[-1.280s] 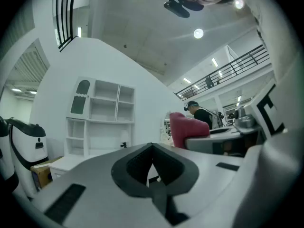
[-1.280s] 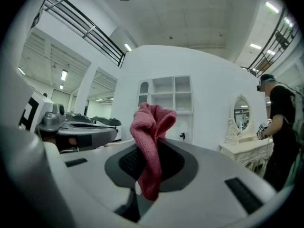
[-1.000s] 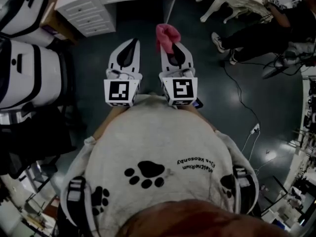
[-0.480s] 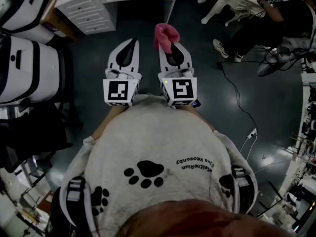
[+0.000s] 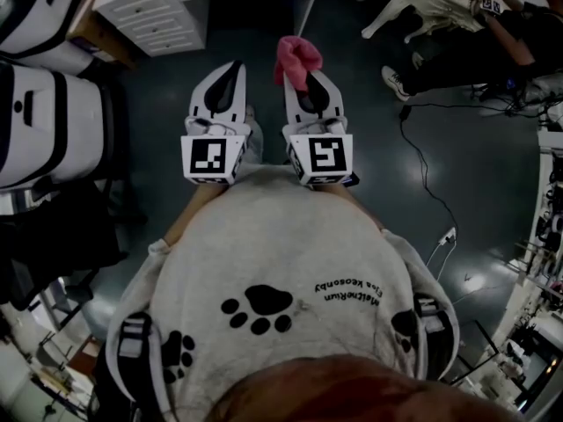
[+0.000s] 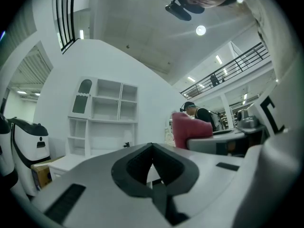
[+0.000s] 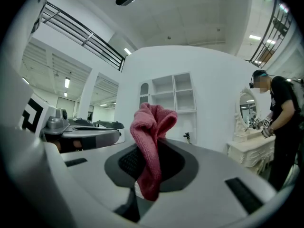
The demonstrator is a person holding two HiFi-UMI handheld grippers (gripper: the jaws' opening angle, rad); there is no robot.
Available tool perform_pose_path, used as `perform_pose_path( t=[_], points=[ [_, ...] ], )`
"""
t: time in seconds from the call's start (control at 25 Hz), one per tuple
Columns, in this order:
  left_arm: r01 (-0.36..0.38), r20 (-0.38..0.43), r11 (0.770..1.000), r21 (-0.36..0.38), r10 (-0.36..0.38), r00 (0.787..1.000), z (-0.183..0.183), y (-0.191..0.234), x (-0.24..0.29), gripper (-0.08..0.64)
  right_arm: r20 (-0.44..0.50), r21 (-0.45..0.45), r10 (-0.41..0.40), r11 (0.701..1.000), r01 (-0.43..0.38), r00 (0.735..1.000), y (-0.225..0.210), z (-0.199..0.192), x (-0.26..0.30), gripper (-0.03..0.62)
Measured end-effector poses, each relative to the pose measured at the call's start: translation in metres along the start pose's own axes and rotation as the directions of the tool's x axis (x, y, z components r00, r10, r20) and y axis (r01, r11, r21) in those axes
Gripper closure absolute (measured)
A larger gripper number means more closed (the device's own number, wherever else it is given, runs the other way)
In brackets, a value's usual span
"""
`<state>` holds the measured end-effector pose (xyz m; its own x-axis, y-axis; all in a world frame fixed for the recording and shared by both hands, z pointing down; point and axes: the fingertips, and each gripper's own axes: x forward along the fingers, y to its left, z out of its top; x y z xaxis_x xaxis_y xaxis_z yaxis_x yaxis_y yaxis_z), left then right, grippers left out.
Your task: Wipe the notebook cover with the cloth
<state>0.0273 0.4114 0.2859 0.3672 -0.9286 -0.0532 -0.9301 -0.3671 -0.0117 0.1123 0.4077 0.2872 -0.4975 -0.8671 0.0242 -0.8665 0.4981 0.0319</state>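
Note:
A pink cloth (image 5: 297,60) sticks out of my right gripper (image 5: 305,84), whose jaws are shut on it. In the right gripper view the cloth (image 7: 151,141) stands up folded between the jaws and hangs down into their gap. My left gripper (image 5: 230,70) is held just to its left, shut, with nothing in it (image 6: 152,147). Both grippers are close to the person's chest and point forward over the dark floor. From the left gripper view the cloth (image 6: 190,131) shows at the right. No notebook shows in any view.
A white desk with drawers (image 5: 167,11) stands ahead. A large white and black machine (image 5: 44,121) fills the left. A cable (image 5: 422,165) runs over the floor at right. A person in black (image 7: 280,122) stands by a white dressing table (image 7: 247,148). A white shelf unit (image 6: 102,115) lines the wall.
Both grippers have stayed side by side, rising slightly. The cloth stays in the right one. A shoe now shows between the grippers.

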Motion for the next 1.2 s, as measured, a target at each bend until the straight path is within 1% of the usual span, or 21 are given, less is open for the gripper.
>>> perform_pose_path(
  t=[0.2, 0.36, 0.44, 0.6, 0.8, 1.12, 1.2],
  points=[
    [0.006, 0.009, 1.000, 0.002, -0.006, 1.000, -0.003, 0.021, 0.032, 0.548, 0.009, -0.001, -0.007, 1.000, 0.008, 1.000, -0.012, -0.002, 0.035, 0.529],
    [0.021, 0.009, 1.000, -0.004, -0.021, 1.000, -0.007, 0.041, 0.064, 0.548, -0.005, -0.002, -0.014, 1.000, 0.014, 1.000, -0.023, -0.005, 0.072, 0.529],
    [0.032, 0.005, 0.999, -0.002, -0.032, 0.999, -0.006, 0.051, 0.079, 0.548, -0.020, 0.005, -0.024, 1.000, 0.024, 1.000, -0.029, -0.005, 0.089, 0.529],
    [0.055, -0.009, 0.998, -0.005, -0.055, 0.998, -0.004, 0.071, 0.109, 0.548, -0.011, 0.014, -0.050, 0.999, 0.050, 0.999, -0.041, 0.001, 0.122, 0.529],
    [0.093, -0.019, 0.996, 0.002, -0.092, 0.996, -0.007, 0.095, 0.146, 0.548, -0.029, 0.017, -0.078, 0.997, 0.078, 0.997, -0.052, -0.003, 0.162, 0.529],
    [0.122, -0.015, 0.992, -0.023, -0.122, 0.992, -0.007, 0.117, 0.179, 0.548, -0.042, 0.024, -0.124, 0.992, 0.125, 0.991, -0.066, -0.002, 0.198, 0.529],
    [0.128, -0.014, 0.992, -0.020, -0.129, 0.992, -0.009, 0.123, 0.184, 0.548, -0.039, 0.020, -0.133, 0.991, 0.134, 0.990, -0.068, -0.001, 0.206, 0.529]
  ],
)
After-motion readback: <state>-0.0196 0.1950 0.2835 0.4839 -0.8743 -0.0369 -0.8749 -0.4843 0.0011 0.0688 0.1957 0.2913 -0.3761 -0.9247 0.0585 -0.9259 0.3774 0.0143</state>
